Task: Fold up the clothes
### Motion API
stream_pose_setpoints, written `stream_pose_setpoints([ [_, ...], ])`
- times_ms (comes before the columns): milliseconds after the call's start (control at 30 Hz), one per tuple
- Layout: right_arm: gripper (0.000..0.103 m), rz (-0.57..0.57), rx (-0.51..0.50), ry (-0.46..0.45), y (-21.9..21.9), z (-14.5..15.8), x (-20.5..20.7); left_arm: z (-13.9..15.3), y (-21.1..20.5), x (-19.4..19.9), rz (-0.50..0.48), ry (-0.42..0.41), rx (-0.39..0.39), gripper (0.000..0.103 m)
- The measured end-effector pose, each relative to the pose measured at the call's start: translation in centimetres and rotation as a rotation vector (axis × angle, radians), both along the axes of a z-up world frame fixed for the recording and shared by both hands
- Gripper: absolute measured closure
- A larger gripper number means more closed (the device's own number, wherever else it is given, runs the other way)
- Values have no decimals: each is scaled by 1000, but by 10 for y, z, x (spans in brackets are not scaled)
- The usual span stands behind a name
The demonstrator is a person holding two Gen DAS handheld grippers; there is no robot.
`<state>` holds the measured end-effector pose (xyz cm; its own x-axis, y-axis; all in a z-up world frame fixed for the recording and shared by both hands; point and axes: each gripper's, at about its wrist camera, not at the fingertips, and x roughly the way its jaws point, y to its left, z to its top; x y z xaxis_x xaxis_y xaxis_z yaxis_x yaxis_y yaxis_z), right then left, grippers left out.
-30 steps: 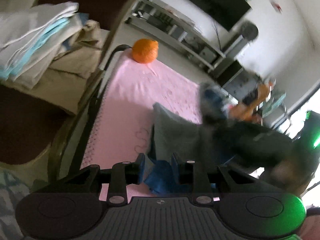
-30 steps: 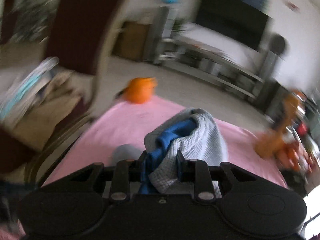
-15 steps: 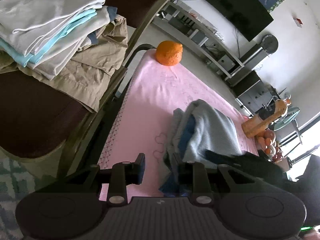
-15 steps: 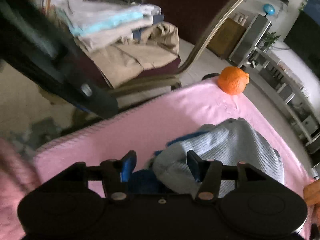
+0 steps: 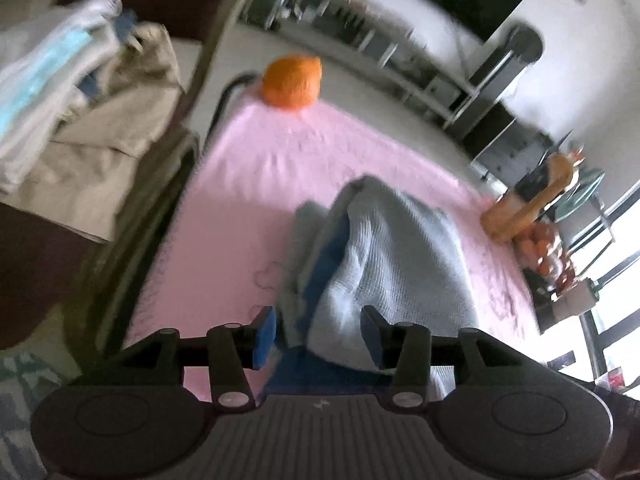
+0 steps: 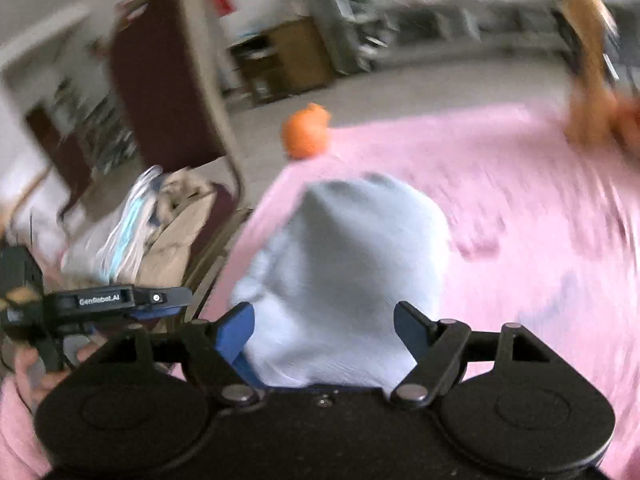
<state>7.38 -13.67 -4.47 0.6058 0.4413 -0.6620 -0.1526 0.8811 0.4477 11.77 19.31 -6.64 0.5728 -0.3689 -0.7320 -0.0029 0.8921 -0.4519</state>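
Two grippers, jaws spread, nothing pinched. Pink cloth (image 5: 248, 184) underneath, chair pile (image 5: 80, 120) off to the side, folded garment (image 5: 392, 264) bunched mid-cloth, lying between the fingers of left gripper (image 5: 318, 336) and right gripper (image 6: 324, 332). Looks like fold done, release made. Next, probably: pinch the bundle, carry over to the pile.

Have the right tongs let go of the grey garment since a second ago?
Yes. The right tongs now stand open around the grey garment, which rests on the pink cloth; earlier they pinched it.
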Motion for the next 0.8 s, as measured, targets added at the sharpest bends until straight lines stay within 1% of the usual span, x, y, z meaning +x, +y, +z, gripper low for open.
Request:
stream_pose_setpoints([
  [67, 27, -30, 37, 37, -6, -18, 8, -8, -11, 13, -6, 45, 8, 58],
  [167, 27, -53, 53, 67, -9, -37, 18, -15, -29, 23, -16, 52, 86, 59],
  [200, 27, -59, 52, 75, -9, -42, 21, -16, -34, 26, -22, 44, 110, 62],
  [267, 27, -70, 43, 95, -10, -52, 27, -20, -44, 29, -48, 23, 165, 72],
  [300, 27, -75, 38, 108, -11, -57, 29, -21, -50, 29, -65, 9, 195, 77],
  [333, 27, -81, 32, 122, -12, -62, 31, -20, -58, 26, -82, -25, 242, 86],
  [367, 29, -86, 31, 138, -14, -66, 30, -16, -65, 21, -94, -65, 287, 90],
  [400, 31, -91, 30, 158, -14, -71, 32, -12, -66, 12, -81, -99, 306, 90],
  [433, 38, -94, 29, 170, -12, -74, 33, -7, -66, 1, -62, -132, 319, 90],
  [467, 42, -92, 24, 169, -10, -74, 33, -2, -66, -9, -43, -165, 331, 90],
  [500, 42, -85, 6, 155, -7, -71, 32, 3, -65, -19, -24, -198, 344, 90],
  [567, 42, -66, -54, 101, 2, -59, 29, -1, -62, -27, 15, -177, 380, 90],
  [633, 42, -44, -109, 70, 12, -55, 32, -7, -59, -34, 54, -146, 417, 89],
  [700, 42, -21, -164, 43, 23, -52, 36, -21, -60, -21, 62, -70, 468, 87],
  [767, 42, -5, -192, 61, 32, -56, 43, -28, -58, -13, 70, -31, 491, 86],
  [800, 41, -1, -203, 74, 36, -58, 47, -27, -58, -13, 72, -28, 492, 85],
])
